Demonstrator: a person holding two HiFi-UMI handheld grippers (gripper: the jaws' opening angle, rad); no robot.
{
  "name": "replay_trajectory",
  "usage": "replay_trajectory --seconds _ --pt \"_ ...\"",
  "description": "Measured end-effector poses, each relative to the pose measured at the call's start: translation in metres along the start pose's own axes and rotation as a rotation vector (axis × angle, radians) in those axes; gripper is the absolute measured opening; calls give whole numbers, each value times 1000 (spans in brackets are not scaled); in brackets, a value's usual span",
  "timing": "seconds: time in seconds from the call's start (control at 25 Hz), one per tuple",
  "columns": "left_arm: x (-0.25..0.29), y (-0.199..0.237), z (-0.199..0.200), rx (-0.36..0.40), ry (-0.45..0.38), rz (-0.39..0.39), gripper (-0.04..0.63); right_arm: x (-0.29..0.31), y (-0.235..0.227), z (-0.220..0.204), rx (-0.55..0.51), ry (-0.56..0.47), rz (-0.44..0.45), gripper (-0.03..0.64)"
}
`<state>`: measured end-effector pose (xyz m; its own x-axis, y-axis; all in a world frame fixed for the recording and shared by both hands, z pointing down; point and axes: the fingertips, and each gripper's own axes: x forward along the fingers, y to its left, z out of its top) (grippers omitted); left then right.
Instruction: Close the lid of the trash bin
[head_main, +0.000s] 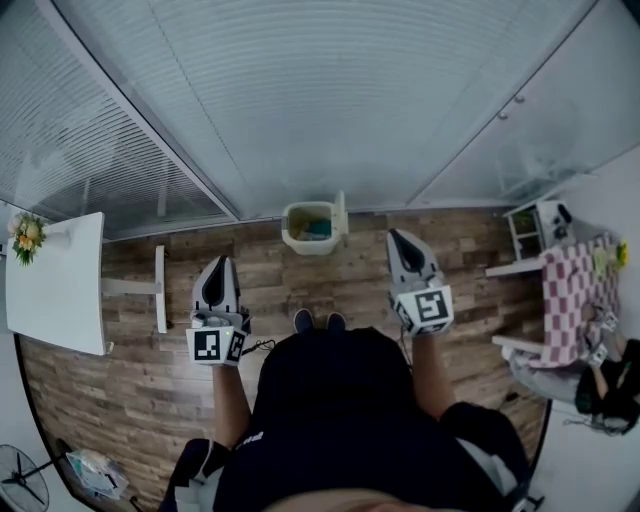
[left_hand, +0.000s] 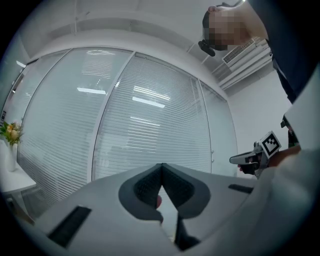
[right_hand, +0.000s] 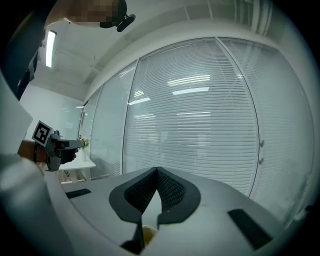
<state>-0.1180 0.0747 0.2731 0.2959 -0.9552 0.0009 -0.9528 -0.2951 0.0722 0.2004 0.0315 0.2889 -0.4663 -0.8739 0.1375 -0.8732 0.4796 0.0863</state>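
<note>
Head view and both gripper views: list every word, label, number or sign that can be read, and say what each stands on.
No readable word or number in any view.
Left tool: square black-and-white marker pattern on its cube, no letters.
Right tool: the same kind of pattern, no letters.
Trash bin: no label shows.

The brown plank floor looks like matt, grained wood. The cream rectangular trash bin is smooth plastic. The pink-and-white checked cloth is soft woven fabric. The grey left tongs and grey right tongs are matt plastic with dark dimpled pads.
</note>
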Motion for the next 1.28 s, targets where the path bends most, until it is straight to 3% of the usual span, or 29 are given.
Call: replay_trajectory --seconds 0.44,0.68,0.88,0.92,1.0,1.28 --pt "2 -3 -5 -4 9 -8 6 -4 -1 -1 -7 -3 -3 3" --pt "3 -8 -12 39 23 5 6 -4 -11 -8 42 -21 -31 3" --pt "6 -7 -10 62 10 18 6 -1 -8 -8 -11 -62 -21 8" --pt "7 -8 -10 63 7 19 6 -1 -7 -8 -8 -63 -15 31" --pt "9 -8 -9 62 4 21 6 2 -4 -11 0 -52 6 193" --pt "13 -14 -16 77 14 14 6 5 2 -18 4 -43 30 248"
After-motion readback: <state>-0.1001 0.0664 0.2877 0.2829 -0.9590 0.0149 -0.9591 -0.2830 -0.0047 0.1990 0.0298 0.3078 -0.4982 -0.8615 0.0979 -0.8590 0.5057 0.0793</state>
